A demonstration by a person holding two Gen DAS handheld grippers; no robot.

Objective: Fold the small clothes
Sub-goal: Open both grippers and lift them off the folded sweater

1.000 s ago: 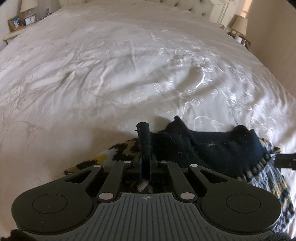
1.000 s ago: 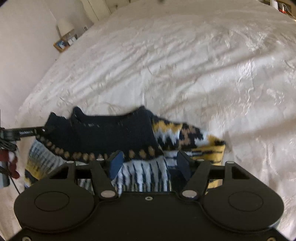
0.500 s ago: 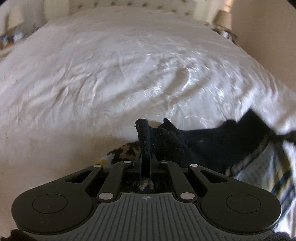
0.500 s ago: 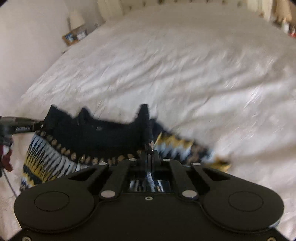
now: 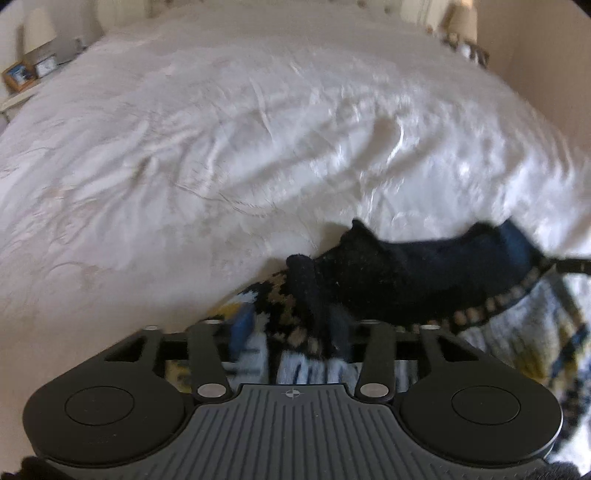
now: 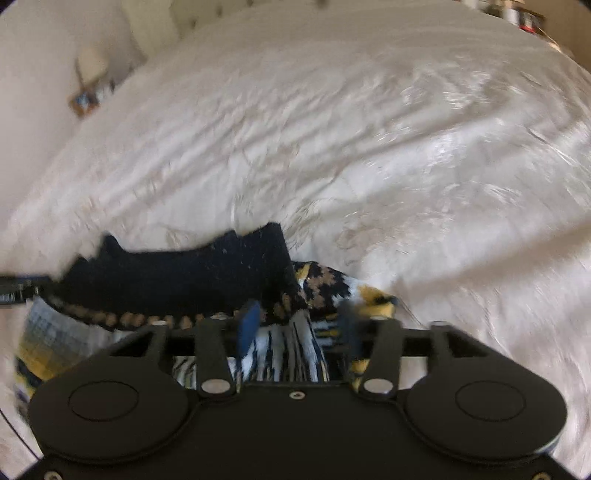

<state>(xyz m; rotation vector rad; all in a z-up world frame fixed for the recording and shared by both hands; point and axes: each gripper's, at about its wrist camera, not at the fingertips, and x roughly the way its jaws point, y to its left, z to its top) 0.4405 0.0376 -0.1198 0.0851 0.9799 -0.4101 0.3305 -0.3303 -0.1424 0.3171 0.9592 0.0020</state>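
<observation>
Wide bed [image 5: 229, 155], rumpled white cover; lamp [image 5: 38, 27] on far-left nightstand [image 5: 16, 98]; pale wall [image 6: 40, 74].

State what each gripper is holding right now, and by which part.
Nothing. The left gripper and right gripper have both just been opening; the knit sweater lies between their fingers on the bed, its dark edge released.

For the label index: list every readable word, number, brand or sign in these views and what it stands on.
None can be read.
Small print on the other tool's dark finger, at the right wrist view's left edge: too blurred.
Round crosshair mark, no letters, on the grey ribbed tool body.
</observation>
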